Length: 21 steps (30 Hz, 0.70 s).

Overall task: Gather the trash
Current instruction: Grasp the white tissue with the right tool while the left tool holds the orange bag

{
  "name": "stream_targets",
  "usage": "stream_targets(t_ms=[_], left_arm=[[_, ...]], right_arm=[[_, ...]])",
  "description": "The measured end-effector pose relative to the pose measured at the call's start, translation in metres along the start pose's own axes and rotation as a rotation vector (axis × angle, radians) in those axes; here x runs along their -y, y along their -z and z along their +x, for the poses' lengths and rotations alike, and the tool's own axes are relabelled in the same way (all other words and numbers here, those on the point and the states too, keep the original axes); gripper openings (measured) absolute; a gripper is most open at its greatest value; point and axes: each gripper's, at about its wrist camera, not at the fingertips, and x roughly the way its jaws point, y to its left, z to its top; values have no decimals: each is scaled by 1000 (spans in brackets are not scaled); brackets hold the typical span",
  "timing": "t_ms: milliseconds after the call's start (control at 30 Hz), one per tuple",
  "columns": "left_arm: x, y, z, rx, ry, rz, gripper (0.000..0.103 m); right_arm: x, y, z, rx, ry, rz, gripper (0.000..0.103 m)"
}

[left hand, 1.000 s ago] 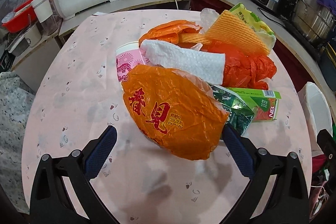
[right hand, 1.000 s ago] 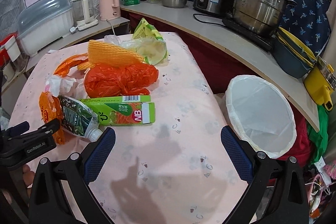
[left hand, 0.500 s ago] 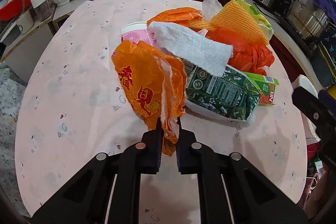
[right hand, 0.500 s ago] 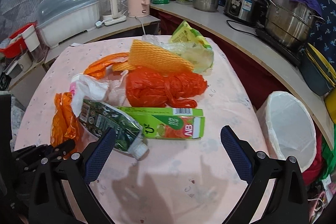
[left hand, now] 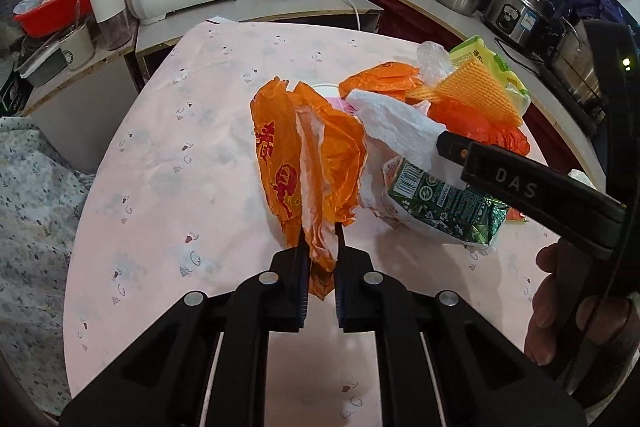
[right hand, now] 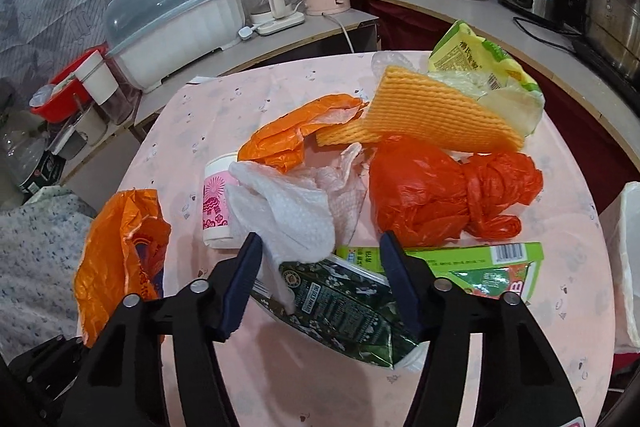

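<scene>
My left gripper (left hand: 319, 245) pinches one printed orange bag (left hand: 308, 163) above the table (left hand: 168, 187), while my right gripper (right hand: 320, 251) is closing around one green packet (right hand: 344, 311) beside one tissue (right hand: 288, 211), one cup (right hand: 215, 199), one carton (right hand: 480, 263).
</scene>
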Motion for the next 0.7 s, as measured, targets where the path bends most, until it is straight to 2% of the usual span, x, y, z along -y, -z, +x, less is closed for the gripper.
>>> stream_targets(t_ms=[33, 100, 200, 233, 433, 700], left_arm=[[-2, 0, 0, 2, -1, -1, 10], [-5, -1, -1, 2, -5, -9, 10], [-8, -1, -2, 3, -6, -17, 10], [-8, -1, -3, 5, -7, -18, 10], [1, 0, -16, 30, -1, -2, 10], [39, 6, -43, 71, 33, 53, 10]], right_arm=[[-1, 1, 3, -10, -6, 0, 46], [-4, 3, 7, -20, -26, -1, 28], [-6, 6, 5, -8, -34, -9, 10], [-5, 6, 2, -3, -43, -6, 7], [3, 8, -29, 60, -60, -6, 4], [35, 13, -94, 174, -58, 41, 4]])
